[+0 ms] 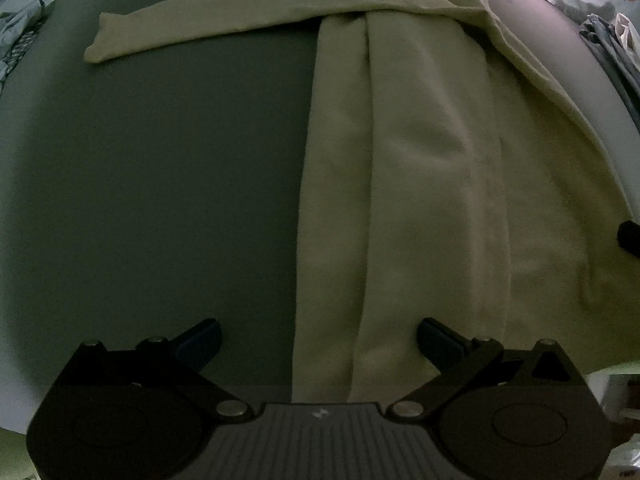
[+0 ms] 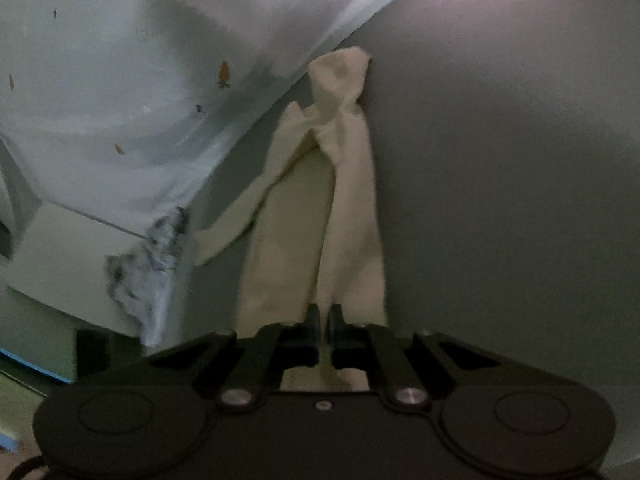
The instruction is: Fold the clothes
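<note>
On the grey surface (image 1: 160, 168) a pale yellow-cream long-sleeved garment (image 1: 420, 184) lies mostly flat, body running away from the left wrist camera, near hem just beside the left gripper (image 1: 319, 334). One sleeve (image 1: 208, 28) stretches out flat to the left across the far part of the surface, cuff end lying on bare grey. Right side of the garment has a fold edge running diagonally toward the far right.

Left gripper: fingers wide apart, holding nothing, hovering over the near hem; right fingertip (image 1: 434, 334) is over the cloth, left fingertip over bare surface. A dark object (image 1: 630, 236) pokes in at the right edge of this view, too cropped to identify.

Right gripper (image 2: 324, 320): fingers closed almost together, pinching a thin ridge of the garment (image 2: 352, 200) between them. From the pinch the cloth runs taut away to a bunched, twisted end (image 2: 340, 76) near the far edge of the surface (image 2: 500, 160). Another part droops off to the left.

Beyond the surface, a light sheet with small orange prints (image 2: 120, 60) and a crumpled grey-white patterned cloth (image 2: 148, 272) at the edge. Left view shows bluish bunched clothes (image 1: 608, 40) at far right. Lighting dim, right view slightly blurred.
</note>
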A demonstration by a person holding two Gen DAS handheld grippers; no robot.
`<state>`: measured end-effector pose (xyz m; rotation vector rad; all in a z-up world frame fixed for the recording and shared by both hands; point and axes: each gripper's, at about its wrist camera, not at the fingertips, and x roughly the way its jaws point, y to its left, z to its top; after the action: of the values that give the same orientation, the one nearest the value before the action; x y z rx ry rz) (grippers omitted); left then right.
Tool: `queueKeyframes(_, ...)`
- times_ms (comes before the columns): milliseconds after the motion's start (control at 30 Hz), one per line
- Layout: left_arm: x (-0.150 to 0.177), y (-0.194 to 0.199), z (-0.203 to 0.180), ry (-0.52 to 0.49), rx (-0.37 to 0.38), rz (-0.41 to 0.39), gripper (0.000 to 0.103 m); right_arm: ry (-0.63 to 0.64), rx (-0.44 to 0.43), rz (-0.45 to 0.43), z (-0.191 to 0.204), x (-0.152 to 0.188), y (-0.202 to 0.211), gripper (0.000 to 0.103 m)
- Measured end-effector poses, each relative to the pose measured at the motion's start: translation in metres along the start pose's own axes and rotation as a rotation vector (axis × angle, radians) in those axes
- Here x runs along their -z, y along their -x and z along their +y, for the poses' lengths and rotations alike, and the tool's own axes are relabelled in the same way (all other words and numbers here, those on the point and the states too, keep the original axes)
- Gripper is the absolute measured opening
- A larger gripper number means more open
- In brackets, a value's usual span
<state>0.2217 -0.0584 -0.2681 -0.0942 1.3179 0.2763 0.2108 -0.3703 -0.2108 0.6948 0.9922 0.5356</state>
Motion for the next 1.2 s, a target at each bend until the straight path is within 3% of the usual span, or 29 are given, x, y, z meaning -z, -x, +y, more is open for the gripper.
queueKeyframes(367, 0.000, 0.000, 0.008, -0.005, 0.025, -0.015, 0.103, -0.104, -0.090, 0.096, 0.015, 0.017, -0.053, 0.005)
queueKeyframes(533, 0.000, 0.000, 0.014, -0.025, 0.035, -0.026, 0.103, -0.110, -0.020, 0.157, 0.010, 0.029, -0.076, 0.006)
queueKeyframes(667, -0.001, -0.001, 0.018, -0.044, 0.043, -0.028, 0.103, -0.146, -0.020, 0.164, 0.007, 0.032, -0.076, 0.007)
queueKeyframes(733, -0.004, -0.002, 0.021, -0.046, 0.048, -0.018, 0.103, -0.113, -0.003, 0.178, 0.013, 0.030, -0.074, 0.018)
queueKeyframes(800, -0.010, 0.001, 0.025, -0.092, 0.077, 0.015, 0.103, -0.055, 0.005, 0.176, 0.025, 0.026, -0.066, 0.028)
queueKeyframes(833, -0.015, 0.002, 0.027, -0.079, 0.090, 0.028, 0.103, -0.028, 0.002, 0.161, 0.029, 0.024, -0.064, 0.029)
queueKeyframes(933, -0.028, 0.007, 0.054, 0.034, 0.208, 0.020, 0.103, -0.004, -0.023, 0.116, 0.036, 0.012, -0.060, 0.029)
queueKeyframes(1000, -0.037, 0.013, 0.077, 0.117, 0.278, -0.031, 0.103, -0.009, -0.024, 0.080, 0.035, 0.000, -0.058, 0.029)
queueKeyframes(1133, -0.060, 0.030, 0.119, 0.197, 0.239, -0.184, 0.103, -0.030, 0.004, 0.011, 0.031, -0.022, -0.057, 0.029)
queueKeyframes(1200, -0.081, 0.034, 0.132, 0.078, 0.331, -0.170, 0.103, -0.044, 0.019, -0.018, 0.029, -0.033, -0.059, 0.030)
